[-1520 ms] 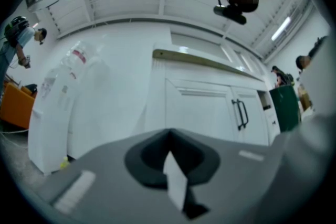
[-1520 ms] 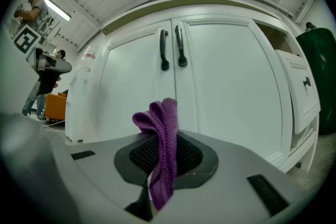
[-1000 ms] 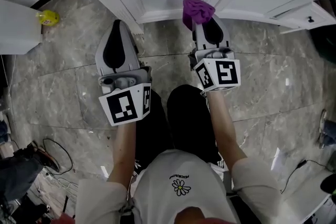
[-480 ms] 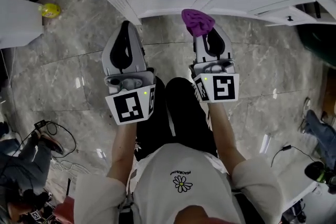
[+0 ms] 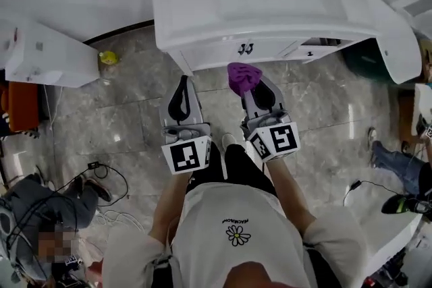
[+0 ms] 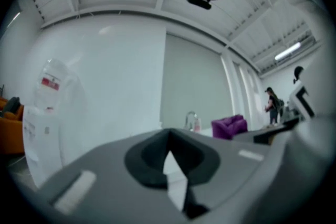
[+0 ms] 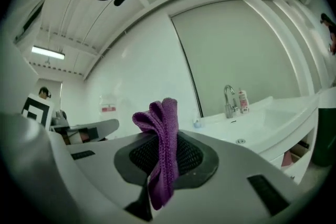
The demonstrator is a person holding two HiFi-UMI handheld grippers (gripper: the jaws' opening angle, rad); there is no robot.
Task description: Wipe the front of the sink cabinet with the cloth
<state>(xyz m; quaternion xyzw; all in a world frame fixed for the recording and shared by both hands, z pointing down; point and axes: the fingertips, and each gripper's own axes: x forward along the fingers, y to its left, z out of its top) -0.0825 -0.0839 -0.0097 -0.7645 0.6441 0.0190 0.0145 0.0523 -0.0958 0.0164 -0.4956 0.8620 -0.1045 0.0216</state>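
- Looking down in the head view, the right gripper (image 5: 248, 90) clenches the purple cloth (image 5: 243, 74), near the sink cabinet (image 5: 223, 50) front but seemingly short of it
- Left gripper view: the left gripper (image 6: 169, 136) is closed on nothing; best held aside
- Right gripper view: the cloth (image 7: 163, 149) bunches upward between the jaws; press that fold flat against the door and wipe in overlapping strokes

The cloth (image 7: 157, 113) is purple knitted fabric, ribbed, matt and soft at the edges. On the right gripper (image 7: 159, 139) that grips it, the fingers (image 7: 236, 196) look like smooth matt grey plastic, with black pads (image 7: 194, 157) of fine mesh texture. Beyond the cloth, the sink (image 7: 273, 118) is glossy white, ceramic by its look, and its tap (image 7: 229, 99) is bright polished metal. Under the sink, the cabinet front (image 5: 223, 50) is smooth white. The floor (image 5: 128, 125) is polished grey marble-look tile that catches the lights.
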